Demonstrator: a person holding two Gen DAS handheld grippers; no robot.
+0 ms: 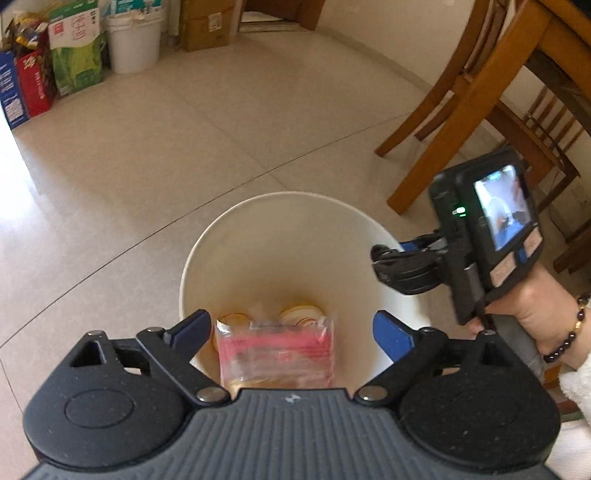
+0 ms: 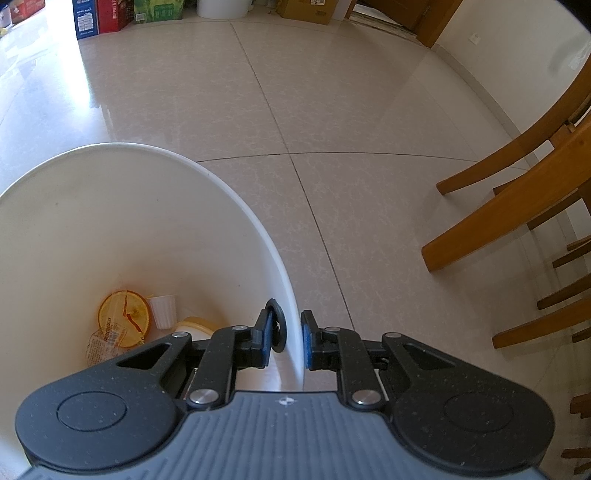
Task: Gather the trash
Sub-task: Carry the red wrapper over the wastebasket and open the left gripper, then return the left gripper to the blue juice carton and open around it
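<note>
A white bucket (image 1: 258, 236) stands on the tiled floor below my left gripper (image 1: 291, 332), which is open over its mouth. A clear packet with pink print (image 1: 275, 350) shows blurred between the spread blue fingers, free of the right one, above the bucket's inside. My right gripper (image 2: 291, 339) is shut on the bucket's rim (image 2: 236, 195), one pad inside the wall and one outside. It also shows in the left wrist view as the right gripper (image 1: 391, 266), held by a hand (image 1: 546, 317). At the bottom lie an orange-lidded cup (image 2: 123, 319), a small white cup (image 2: 162, 311) and a wrapper (image 2: 103, 343).
Wooden chair and table legs (image 2: 498, 221) stand close on the right. Cartons and bags (image 1: 48, 74), another white pail (image 1: 133, 40) and a cardboard box (image 1: 203, 26) line the far wall. Bare tiled floor (image 2: 295, 110) stretches ahead.
</note>
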